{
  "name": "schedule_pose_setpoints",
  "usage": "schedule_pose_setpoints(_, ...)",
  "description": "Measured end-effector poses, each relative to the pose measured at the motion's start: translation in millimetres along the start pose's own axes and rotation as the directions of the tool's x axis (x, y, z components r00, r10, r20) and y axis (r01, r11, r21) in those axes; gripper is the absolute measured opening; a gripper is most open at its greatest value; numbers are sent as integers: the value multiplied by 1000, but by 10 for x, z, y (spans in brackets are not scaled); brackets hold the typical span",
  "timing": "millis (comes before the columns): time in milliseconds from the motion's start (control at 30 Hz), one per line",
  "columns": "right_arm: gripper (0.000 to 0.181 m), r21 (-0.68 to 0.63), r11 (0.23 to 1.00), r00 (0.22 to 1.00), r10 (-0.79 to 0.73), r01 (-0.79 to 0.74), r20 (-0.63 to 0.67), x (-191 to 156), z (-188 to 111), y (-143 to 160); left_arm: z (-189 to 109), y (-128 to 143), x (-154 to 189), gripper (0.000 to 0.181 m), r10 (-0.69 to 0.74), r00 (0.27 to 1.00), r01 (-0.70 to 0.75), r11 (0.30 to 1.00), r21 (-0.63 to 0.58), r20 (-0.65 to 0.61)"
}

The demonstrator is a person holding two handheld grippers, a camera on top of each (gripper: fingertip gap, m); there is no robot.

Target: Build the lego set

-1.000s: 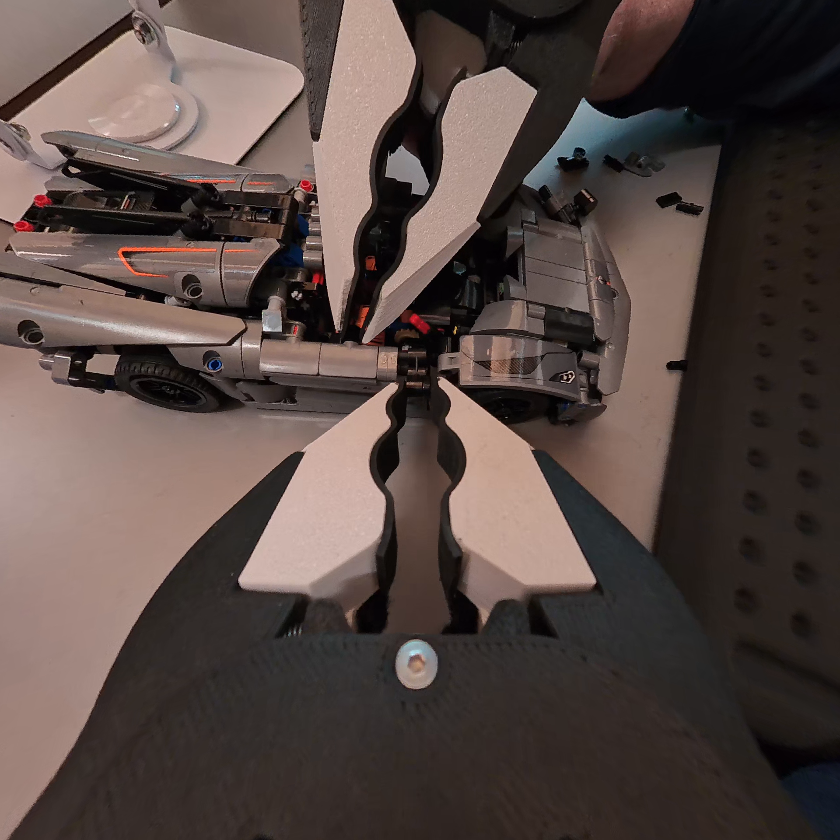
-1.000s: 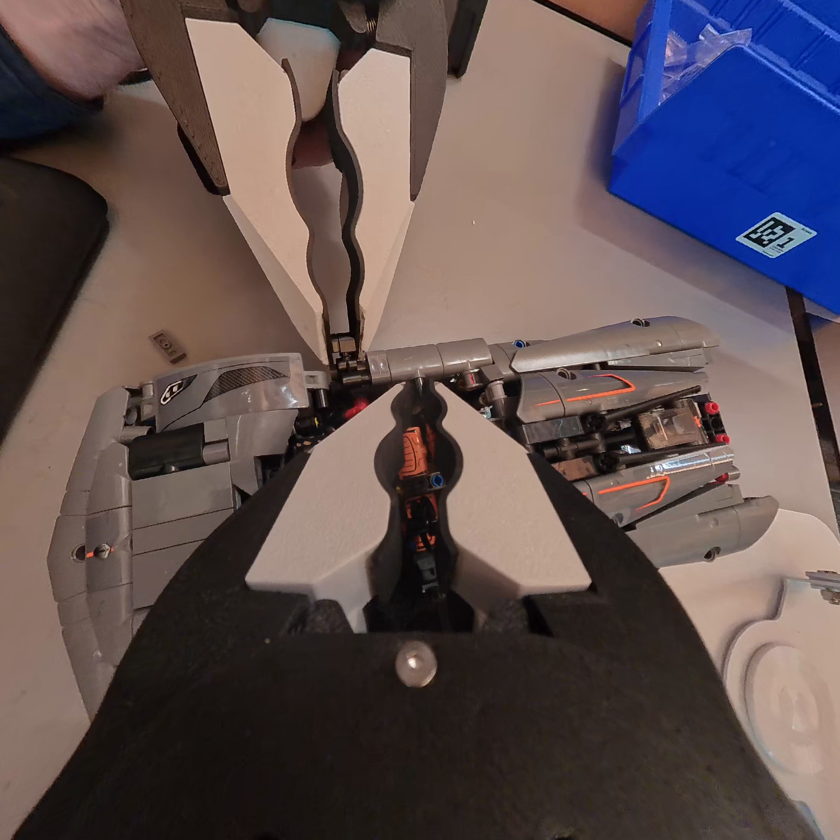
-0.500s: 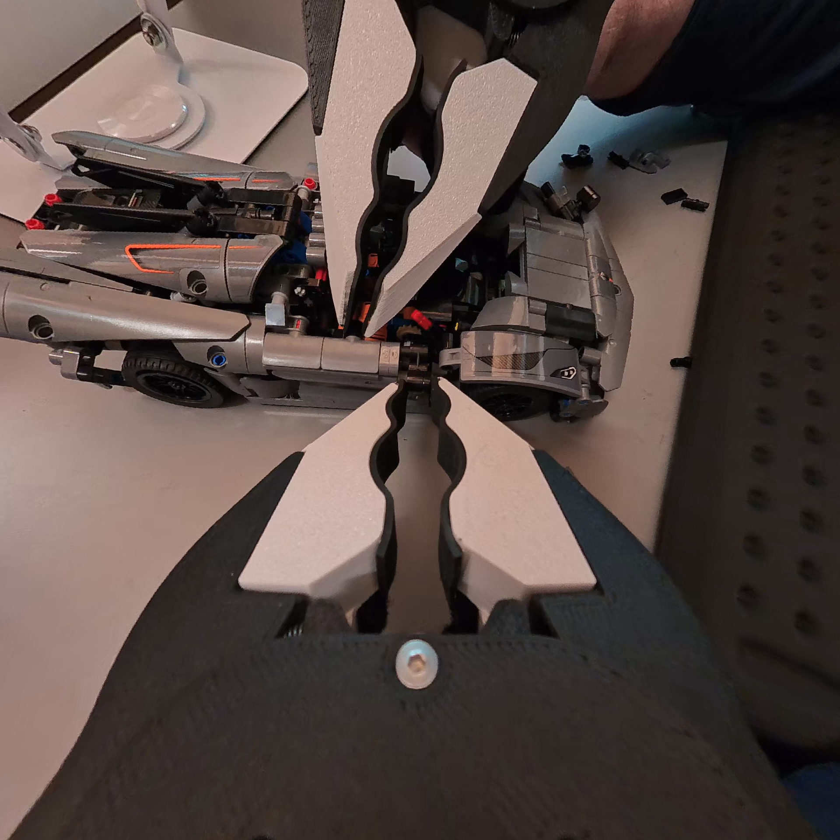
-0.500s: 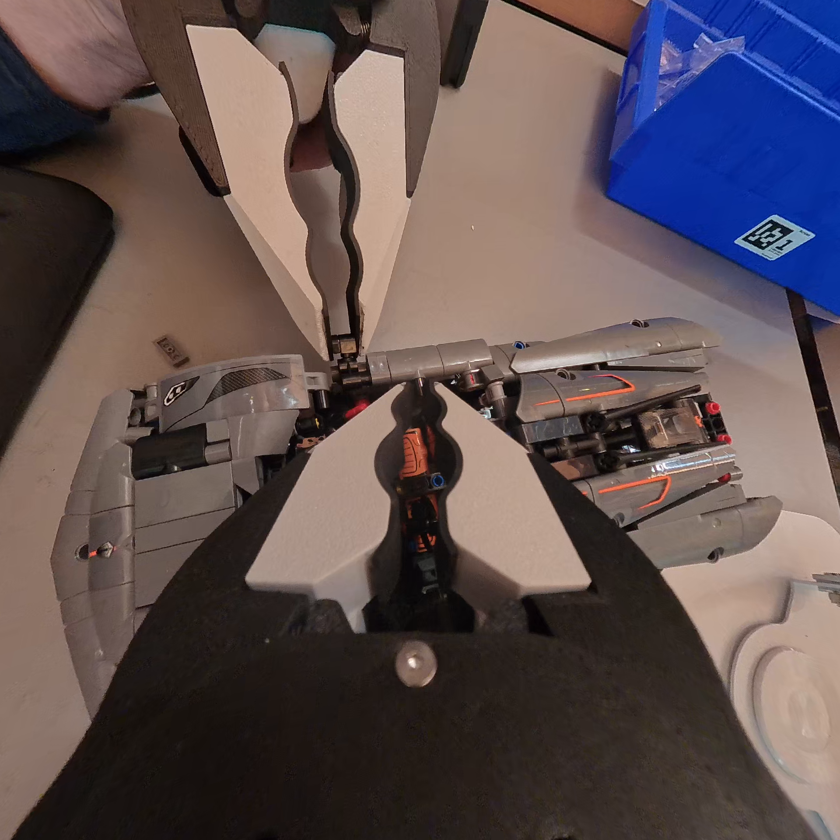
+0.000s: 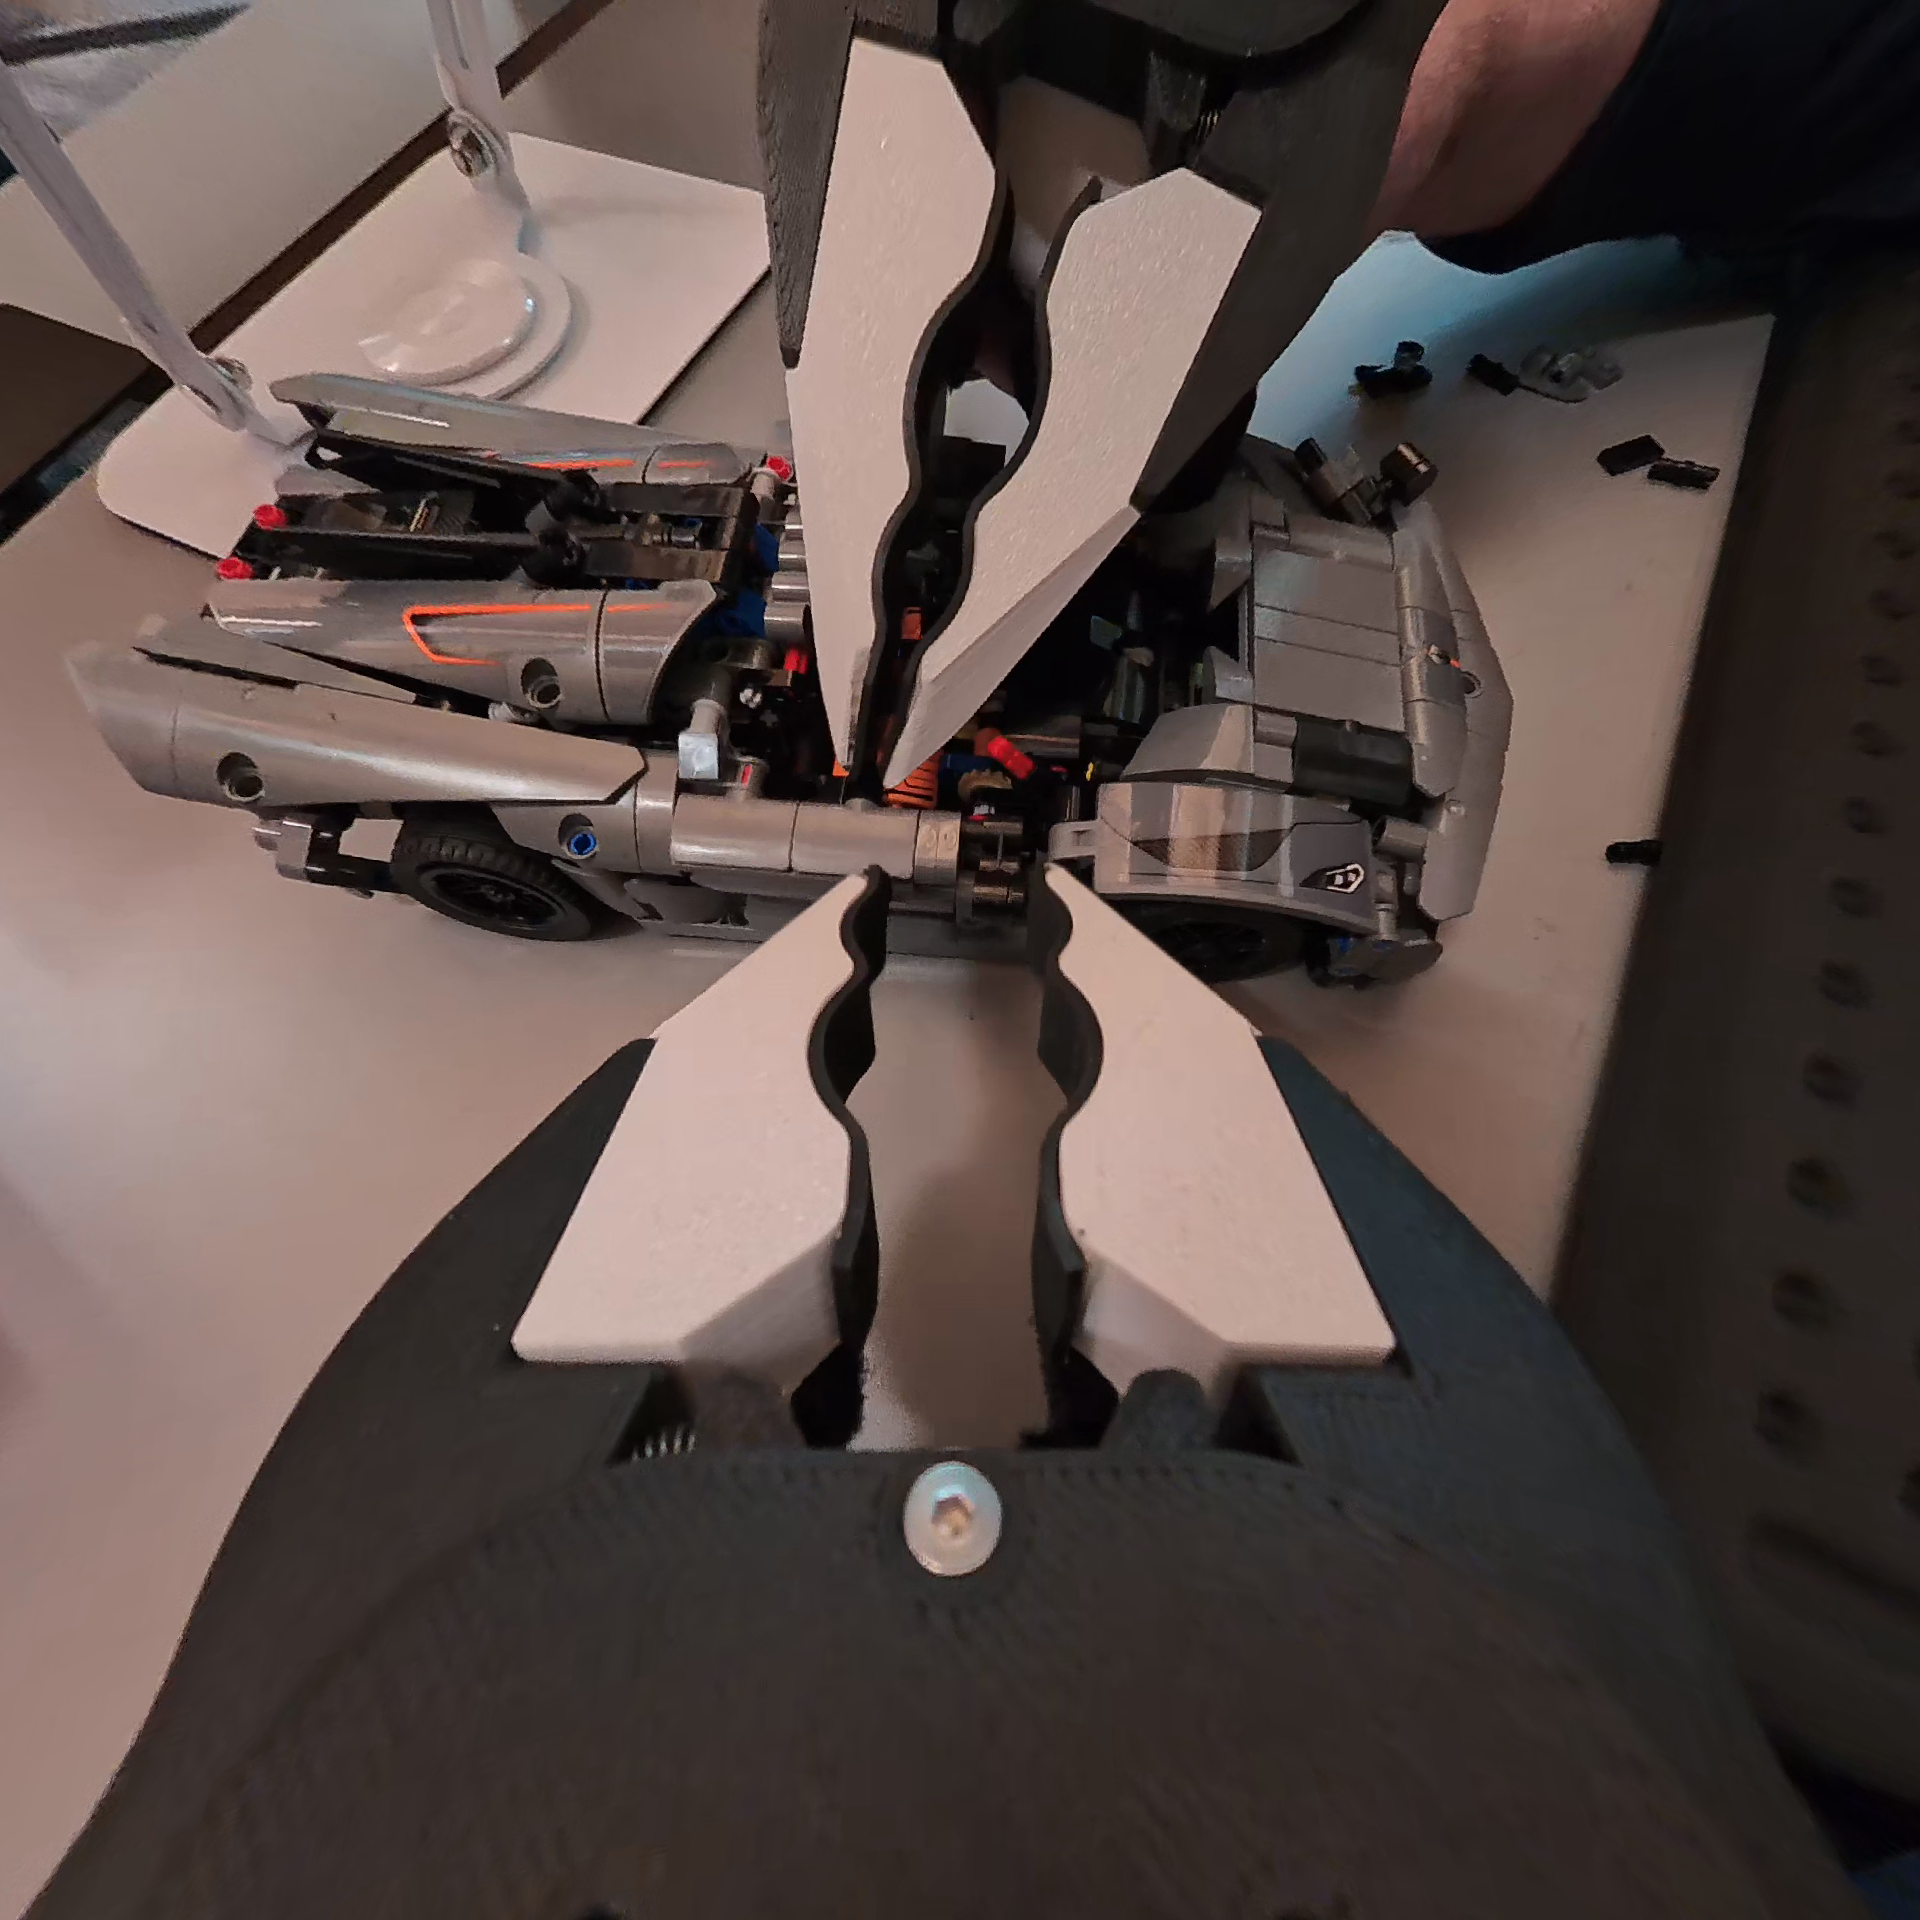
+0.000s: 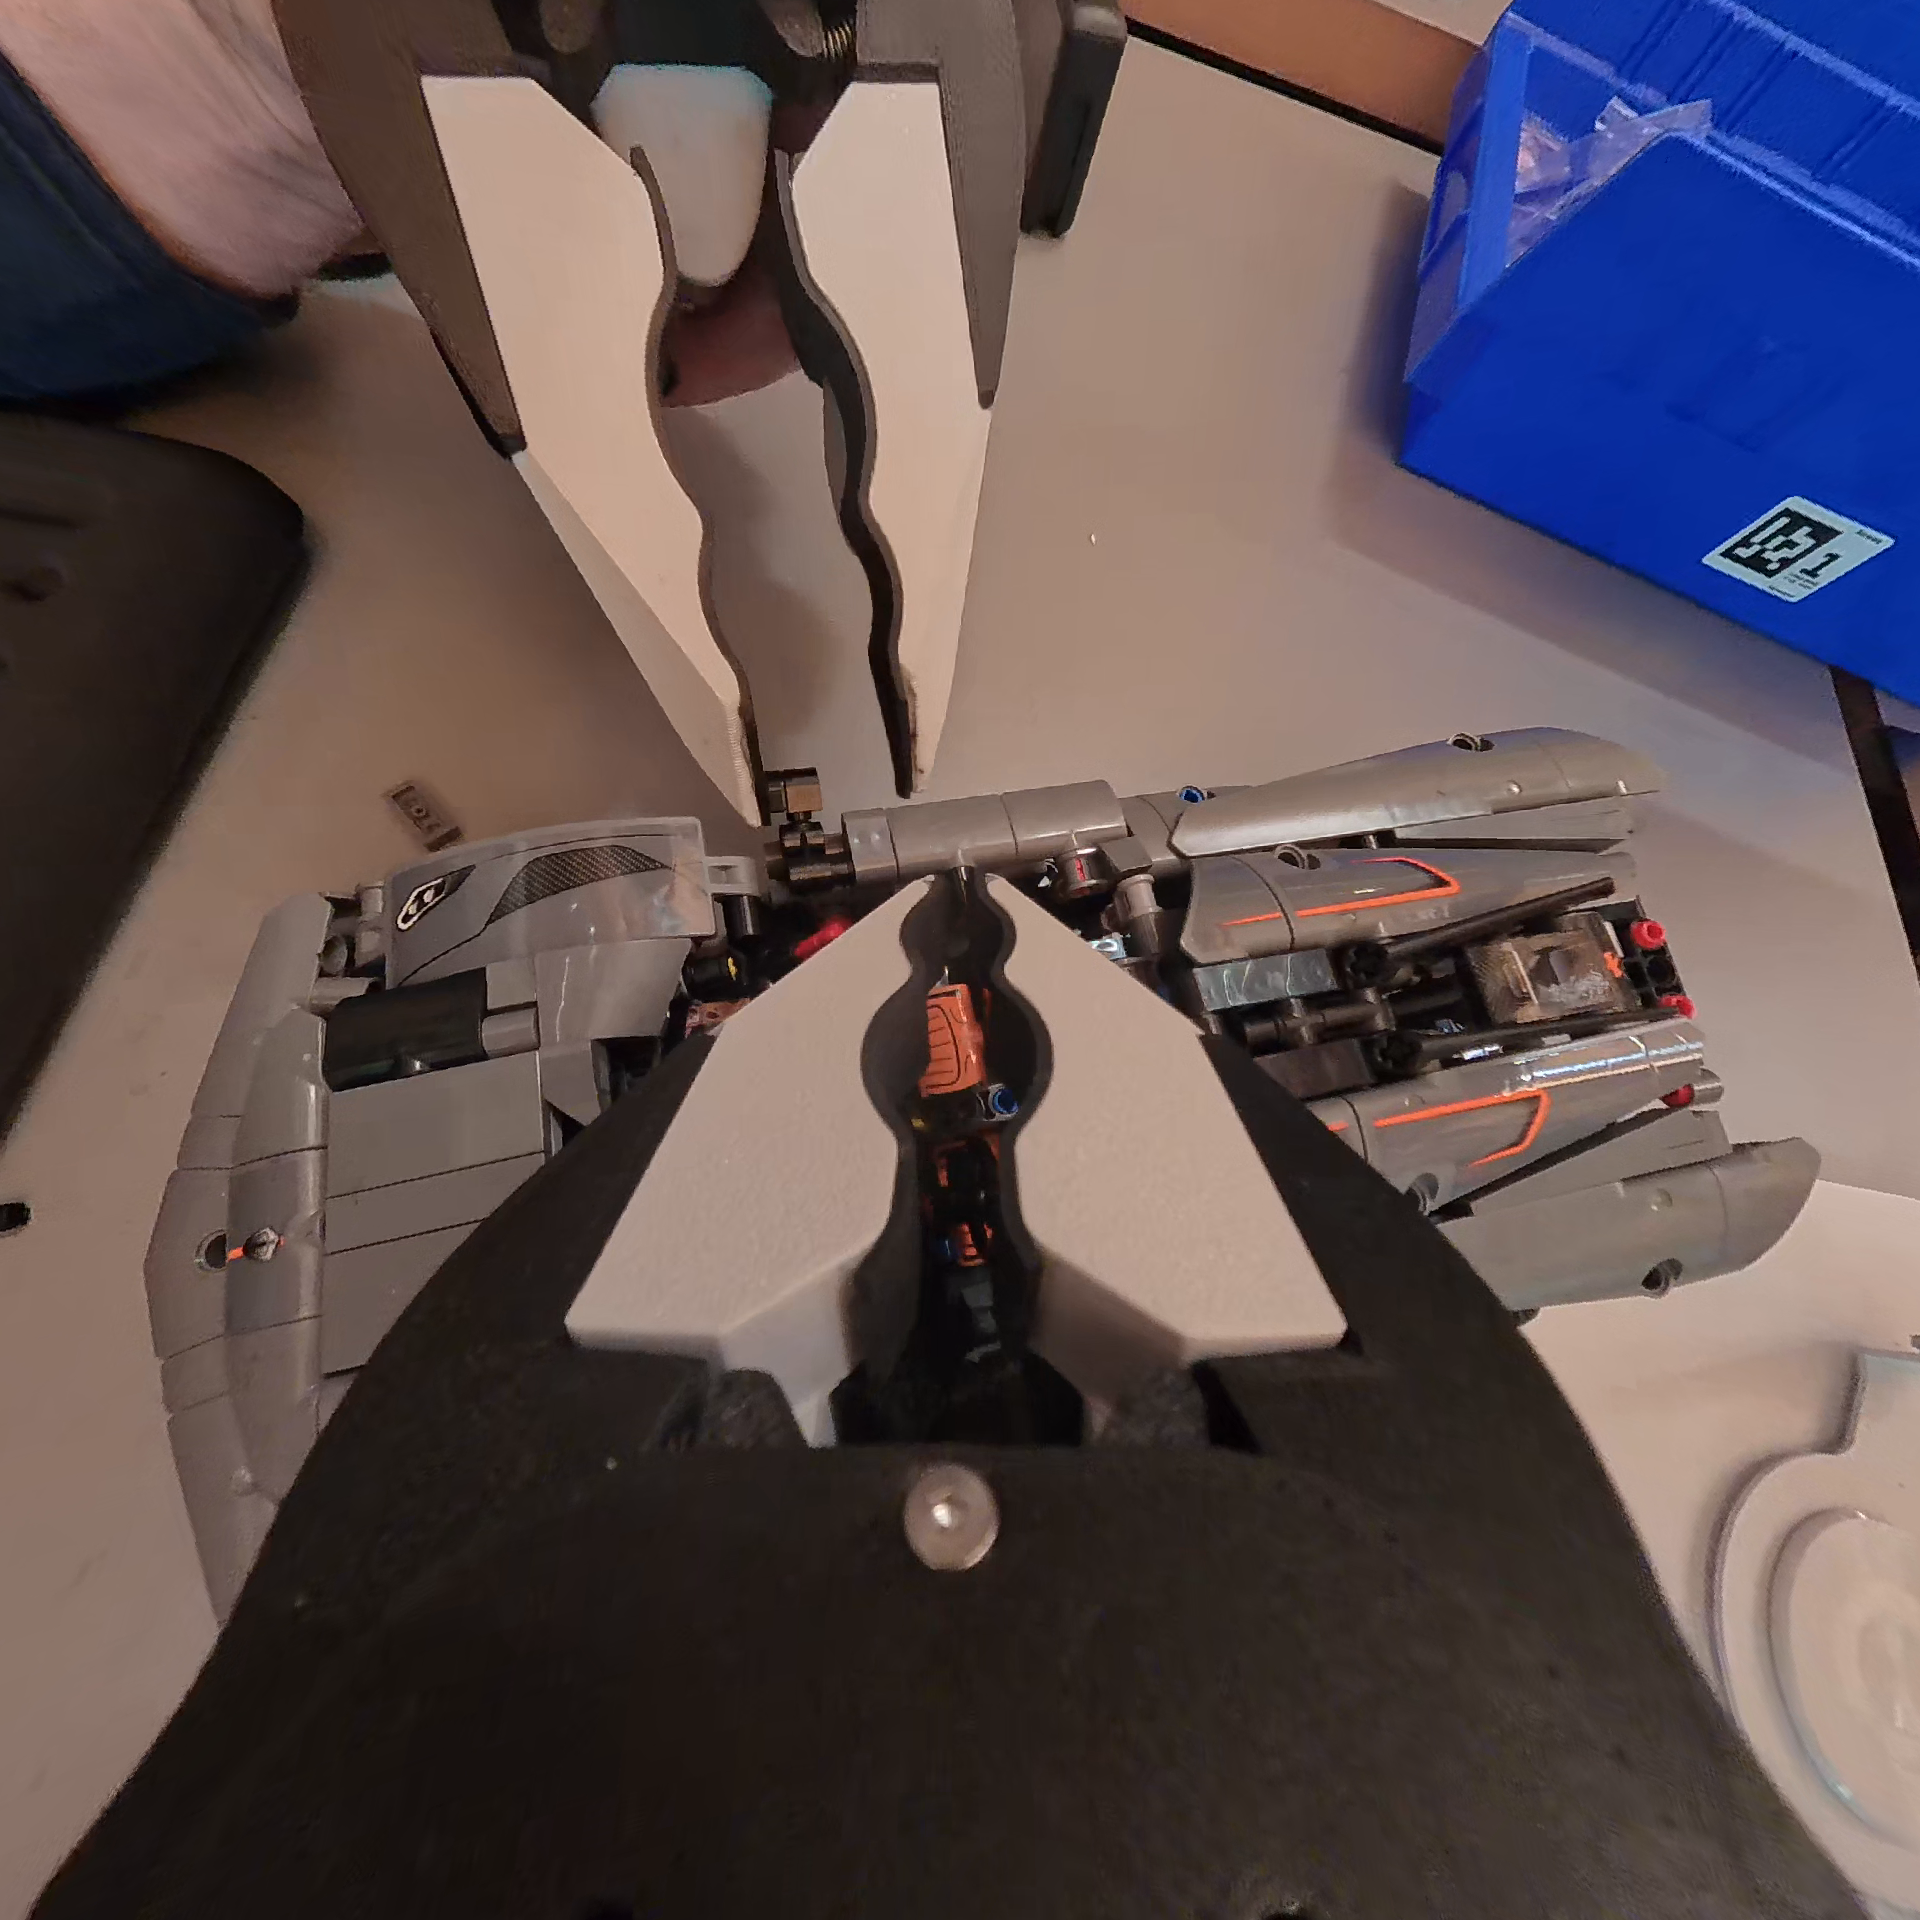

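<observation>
- The grey lego car [image 5: 790, 727] lies on the pale worktop [image 5: 260, 1091], its long axis running crosswise to both claws, with its nose toward the dark mat [image 5: 1818, 935] and its tail by the white stand base [image 5: 582, 239].
- The left claw [image 5: 956, 894] is released: its tips stand apart, one on each side of the small black connector [image 5: 992, 868] at the end of the grey side beam [image 5: 800, 836] on the car's near flank. That connector lies straight ahead of it, between the tips and just at their ends; whether a tip touches it I cannot tell.
- The right claw [image 6: 961, 883] reaches down into the open cabin from the opposite side, clenched nearly to a close at the tips on a thin dark pin [image 6: 961, 899] under that same beam. The grip itself is hidden, so I judge it a steadying hold.
- By my reading the left claw is the nearer to the connector, so the coming move turns on closing or pushing along the beam's axis.
- Loose black pieces [image 5: 1652, 462] lie beyond the nose.
- A blue bin [image 6: 1683, 312] carries a white square-code label [image 6: 1792, 551]; the front fender has a small shield emblem [image 5: 1340, 878]. Neither is read out here.
</observation>
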State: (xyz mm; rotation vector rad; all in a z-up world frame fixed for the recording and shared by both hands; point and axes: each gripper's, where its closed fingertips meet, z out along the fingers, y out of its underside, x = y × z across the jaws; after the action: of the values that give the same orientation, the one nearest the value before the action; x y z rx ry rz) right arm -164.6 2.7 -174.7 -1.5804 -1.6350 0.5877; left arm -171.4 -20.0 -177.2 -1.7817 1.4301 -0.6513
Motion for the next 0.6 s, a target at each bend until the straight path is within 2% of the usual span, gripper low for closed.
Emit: schedule_pose_setpoints(600,0,8,1000,1000,2,-2,2,-6,25,-12,44,-12,47,15,34,999,-34,999,-7,-19)
